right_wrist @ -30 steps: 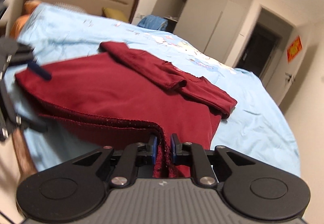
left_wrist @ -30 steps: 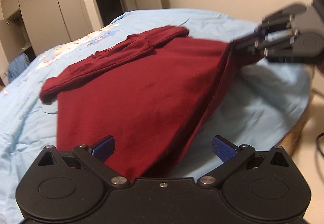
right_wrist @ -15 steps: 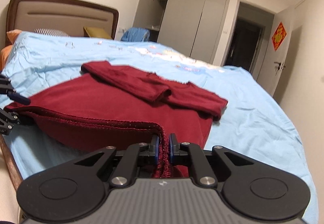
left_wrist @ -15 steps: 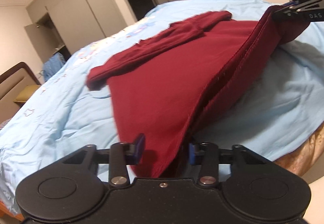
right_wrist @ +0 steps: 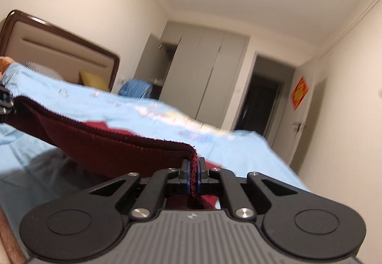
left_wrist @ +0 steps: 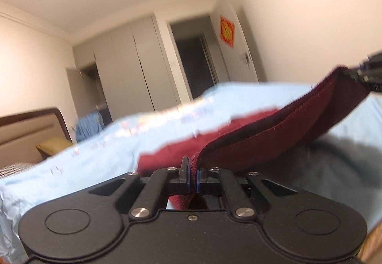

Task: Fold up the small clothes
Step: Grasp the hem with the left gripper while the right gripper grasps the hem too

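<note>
While both cameras tilt up toward the ceiling, the left gripper [left_wrist: 193, 176] is clenched on a hemmed corner of the dark red garment [left_wrist: 274, 135], its two fingers pressed together with the cloth pinched between the blue pads. From there the hem runs up toward two o'clock in the left wrist view, to the right gripper [left_wrist: 372, 70], which shows only as a blurred dark shape at the frame's edge.

Seen from the right wrist, the right gripper [right_wrist: 193, 174] is likewise clamped on the garment [right_wrist: 114, 144], and the hem stretches away toward ten o'clock to the left gripper [right_wrist: 6, 102] at the far edge. Between the two, the raised edge sags slightly above the light blue bedsheet [right_wrist: 238, 151], with shadow beneath it; more red cloth lies on the sheet behind the hem.

At twelve o'clock stand grey wardrobe doors [right_wrist: 205, 72], with a dark doorway [right_wrist: 262, 101] beside them. A brown headboard [right_wrist: 59, 51] rises at ten o'clock.
</note>
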